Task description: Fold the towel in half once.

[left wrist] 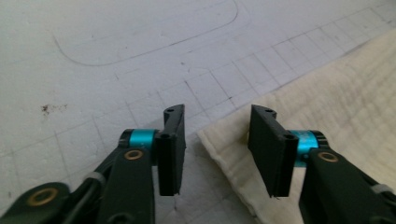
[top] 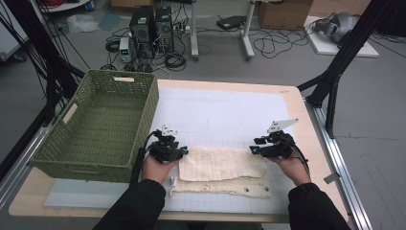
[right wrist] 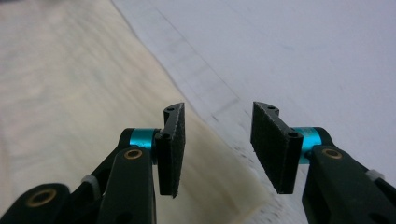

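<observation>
Cloth (top: 221,164): folded, cream, between both grippers.
Left gripper (left wrist: 215,149): released; cloth corner at 3 o'clock of gap.
Right gripper (right wrist: 217,148): released; cloth edge at 9 o'clock.

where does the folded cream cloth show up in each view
High view: the cream cloth lies low centre on the white grid mat, between the two claws.
Left gripper view: its corner fills the right side, under the right jaw.
Right gripper view: it covers the left half.
Shared landmark: the grid mat beside the cloth's edge.
</observation>
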A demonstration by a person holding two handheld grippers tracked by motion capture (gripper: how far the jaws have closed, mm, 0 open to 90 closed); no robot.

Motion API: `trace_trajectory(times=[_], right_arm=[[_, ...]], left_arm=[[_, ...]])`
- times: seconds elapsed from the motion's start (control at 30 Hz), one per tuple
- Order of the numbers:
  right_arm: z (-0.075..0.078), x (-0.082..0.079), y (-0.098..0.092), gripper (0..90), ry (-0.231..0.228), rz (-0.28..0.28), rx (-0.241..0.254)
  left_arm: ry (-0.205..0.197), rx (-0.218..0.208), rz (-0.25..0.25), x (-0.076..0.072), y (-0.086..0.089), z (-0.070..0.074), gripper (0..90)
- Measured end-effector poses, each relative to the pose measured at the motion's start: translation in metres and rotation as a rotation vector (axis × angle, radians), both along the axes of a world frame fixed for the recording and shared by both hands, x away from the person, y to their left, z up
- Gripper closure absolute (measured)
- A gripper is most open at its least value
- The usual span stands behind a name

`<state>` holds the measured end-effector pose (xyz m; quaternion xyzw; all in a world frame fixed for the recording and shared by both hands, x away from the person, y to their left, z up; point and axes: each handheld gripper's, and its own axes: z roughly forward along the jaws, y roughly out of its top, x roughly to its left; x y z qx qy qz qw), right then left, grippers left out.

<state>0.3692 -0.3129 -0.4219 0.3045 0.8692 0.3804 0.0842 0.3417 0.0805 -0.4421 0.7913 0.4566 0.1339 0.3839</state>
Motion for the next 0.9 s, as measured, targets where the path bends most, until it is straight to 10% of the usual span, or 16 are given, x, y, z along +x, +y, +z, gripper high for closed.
trace_trajectory(times=[0.33,0.6,0.67,0.9], right_arm=[[-0.017,0.009,-0.014,86.3,0.097,0.052,0.035],[0.015,0.039,-0.019,86.1,-0.001,-0.053,0.016],[0.016,0.047,-0.021,72.4,-0.034,-0.100,0.039],[0.011,0.039,-0.025,58.8,-0.015,-0.119,0.061]], left_arm=[[-0.050,-0.029,0.024,0.003,-0.008,0.003,85.8],[-0.136,-0.105,0.161,0.042,-0.009,0.027,84.7],[-0.134,-0.122,0.197,0.048,-0.006,0.025,73.8],[-0.115,-0.088,0.160,0.039,0.003,0.024,61.7]])
